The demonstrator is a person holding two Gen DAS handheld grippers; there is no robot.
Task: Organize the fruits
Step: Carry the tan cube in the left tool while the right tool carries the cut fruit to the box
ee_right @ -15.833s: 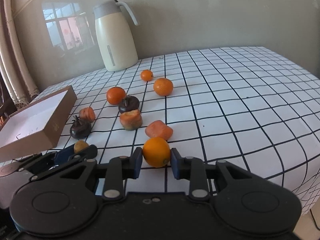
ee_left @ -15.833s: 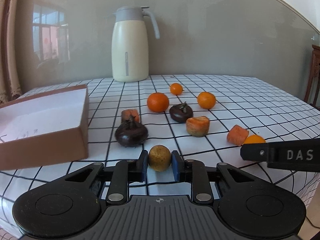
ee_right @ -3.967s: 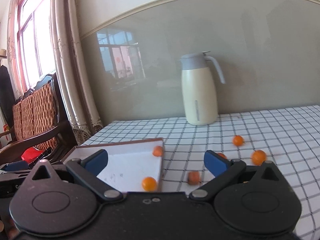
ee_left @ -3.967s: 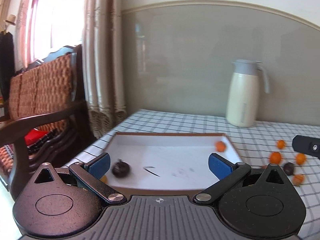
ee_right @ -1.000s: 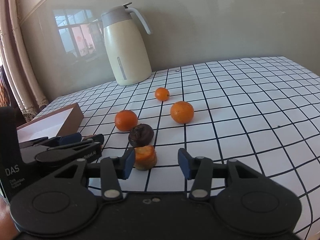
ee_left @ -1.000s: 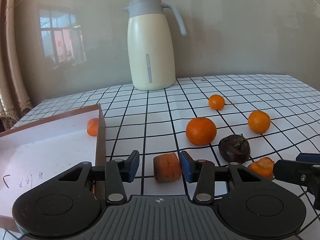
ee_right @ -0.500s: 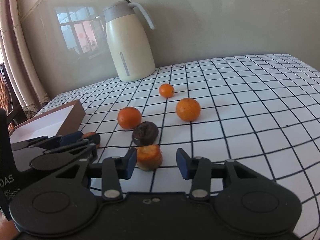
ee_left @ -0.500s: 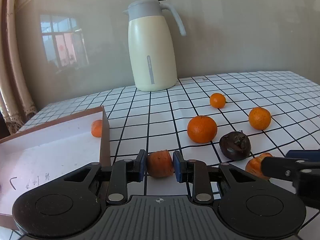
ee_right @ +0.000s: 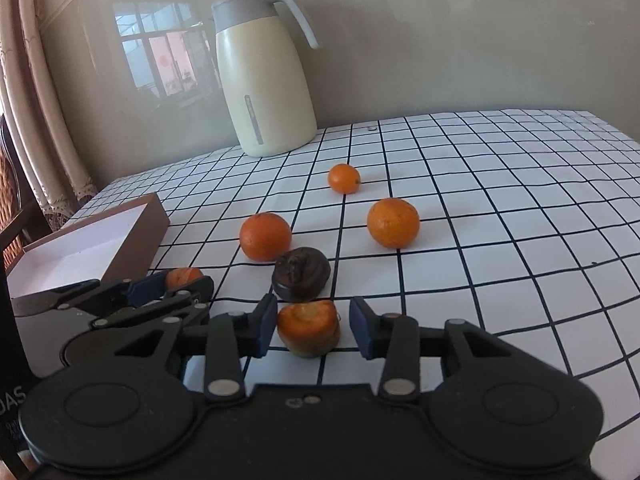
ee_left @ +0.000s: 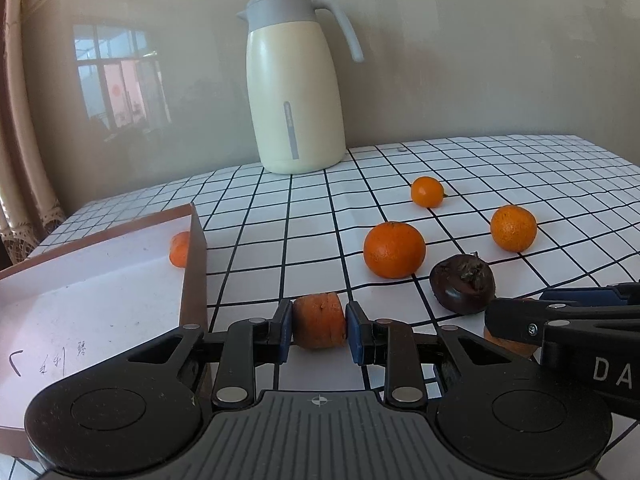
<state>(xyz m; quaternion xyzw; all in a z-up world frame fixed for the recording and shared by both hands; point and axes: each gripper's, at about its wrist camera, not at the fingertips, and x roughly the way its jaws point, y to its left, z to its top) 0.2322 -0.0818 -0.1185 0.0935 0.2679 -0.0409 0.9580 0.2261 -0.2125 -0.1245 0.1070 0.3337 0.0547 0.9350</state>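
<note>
Orange flesh fills the gap of the left gripper (ee_left: pixel 319 327): its blue pads (ee_left: pixel 285 328) are pinched against both sides of a stubby, ridged orange fruit chunk (ee_left: pixel 319 320), just beside the near corner of the shallow brown cardboard box with a white inside (ee_left: pixel 92 292). One small orange fruit (ee_left: pixel 179 249) lies inside that box, against its right wall.

To the right, the right gripper (ee_right: pixel 313 330) sits with its jaws spread around a cut orange fruit piece with a pale top (ee_right: pixel 309 327); the left pad looks to be touching it or nearly so, while a clear gap remains on the right side. That piece rests on the white tablecloth with a black grid (ee_right: pixel 500 248), right in front of a dark brown wrinkled fruit with a dried calyx (ee_right: pixel 301 274).

Behind the dark fruit sits a large round orange (ee_right: pixel 265 236), with a second orange (ee_right: pixel 393 222) off to its right and a smaller orange (ee_right: pixel 344 178) farther back. A cream thermos jug with a grey lid and handle (ee_right: pixel 264 76) stands at the table's far edge against the beige wall.
</note>
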